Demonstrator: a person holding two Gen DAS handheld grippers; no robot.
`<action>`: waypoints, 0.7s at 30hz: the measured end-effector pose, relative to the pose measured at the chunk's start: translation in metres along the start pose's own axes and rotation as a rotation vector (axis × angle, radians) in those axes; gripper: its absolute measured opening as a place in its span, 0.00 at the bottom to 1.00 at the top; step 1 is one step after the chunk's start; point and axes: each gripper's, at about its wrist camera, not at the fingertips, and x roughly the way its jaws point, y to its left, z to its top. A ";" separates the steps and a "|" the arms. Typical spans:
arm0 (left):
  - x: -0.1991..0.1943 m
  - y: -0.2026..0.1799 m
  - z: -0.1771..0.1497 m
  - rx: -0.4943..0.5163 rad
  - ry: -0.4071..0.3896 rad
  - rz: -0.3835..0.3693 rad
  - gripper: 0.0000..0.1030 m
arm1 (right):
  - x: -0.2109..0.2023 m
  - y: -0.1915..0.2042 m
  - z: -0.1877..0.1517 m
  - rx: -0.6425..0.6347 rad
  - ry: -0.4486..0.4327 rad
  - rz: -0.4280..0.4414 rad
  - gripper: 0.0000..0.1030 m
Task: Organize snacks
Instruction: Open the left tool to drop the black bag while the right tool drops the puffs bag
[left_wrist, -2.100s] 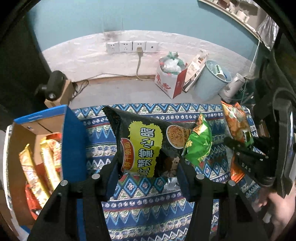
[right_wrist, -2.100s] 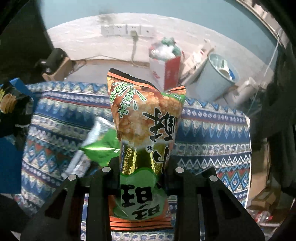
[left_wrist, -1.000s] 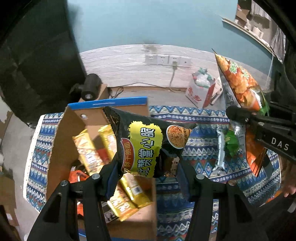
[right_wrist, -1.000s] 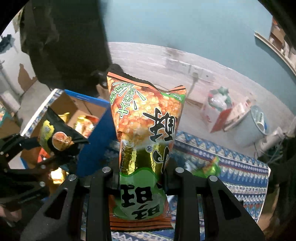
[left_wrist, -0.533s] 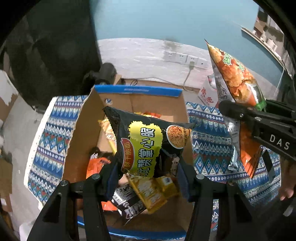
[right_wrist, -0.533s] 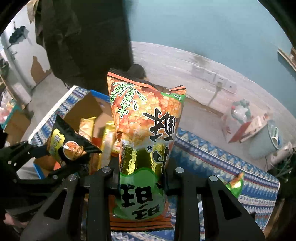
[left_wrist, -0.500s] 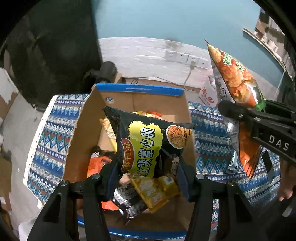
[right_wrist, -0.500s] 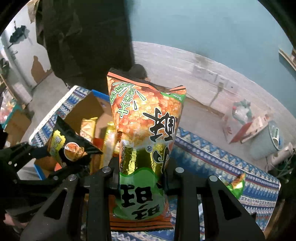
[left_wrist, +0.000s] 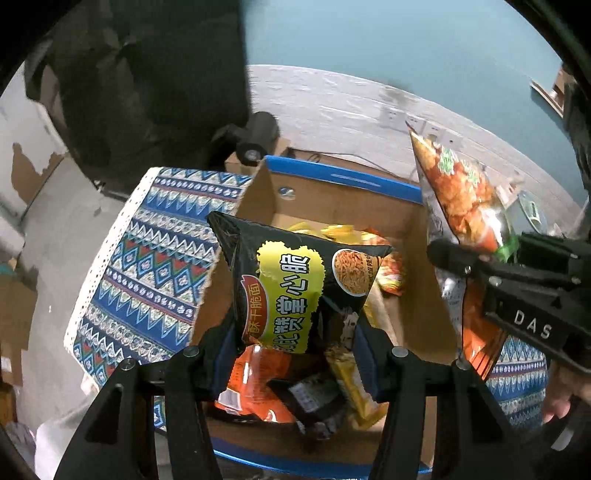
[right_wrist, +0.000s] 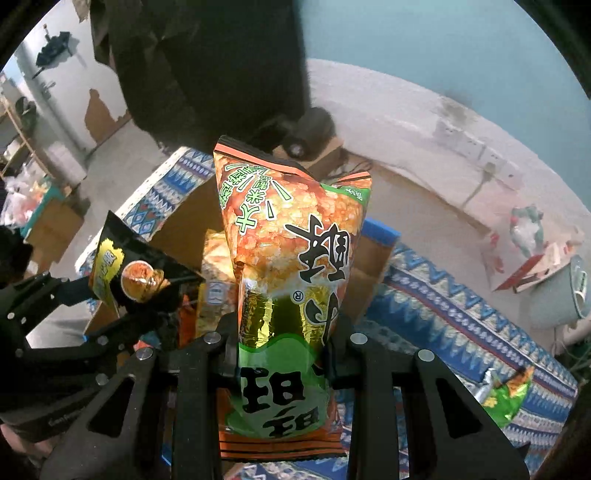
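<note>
A black snack bag with a yellow label (left_wrist: 291, 291) hangs directly above an open cardboard box (left_wrist: 332, 206), pinched at its lower end between the two fingers of the left gripper (left_wrist: 295, 354). The jaws stand partway apart with the bag filling the gap, pressed from both sides. Beneath it the box holds a jumble of packets — orange, yellow and black wrappers (left_wrist: 295, 391) lying loose on the bottom. The box has a blue upper edge and sits on a cloth with a blue zigzag pattern (left_wrist: 147, 258).

To the right in the left wrist view, the right gripper (right_wrist: 282, 339) carries an orange-and-green snack bag (right_wrist: 291, 251). Seen from its own camera, that bag stands upright between the fingers, squeezed near its lower third, with the jaws drawn almost fully together on it. It hangs above the box's right side, beside the black bag and not touching it.

Part of a hand (left_wrist: 561, 398) shows at the right edge of the left wrist view, behind the right gripper.

Farther out on the patterned cloth, well apart from the box, lies a small green packet (right_wrist: 506, 395). Behind the table — a pale wall with sockets (right_wrist: 476, 147) and a light blue bin (right_wrist: 561, 291) on the floor.
</note>
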 end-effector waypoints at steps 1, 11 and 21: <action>0.001 0.003 0.001 -0.011 0.002 0.006 0.56 | 0.003 0.001 0.001 -0.004 0.009 0.007 0.27; 0.011 0.017 0.004 -0.076 0.029 0.079 0.68 | 0.028 0.011 0.017 -0.051 0.083 0.052 0.28; 0.008 0.004 0.012 -0.085 0.016 0.074 0.71 | 0.038 -0.008 0.019 0.017 0.121 0.124 0.47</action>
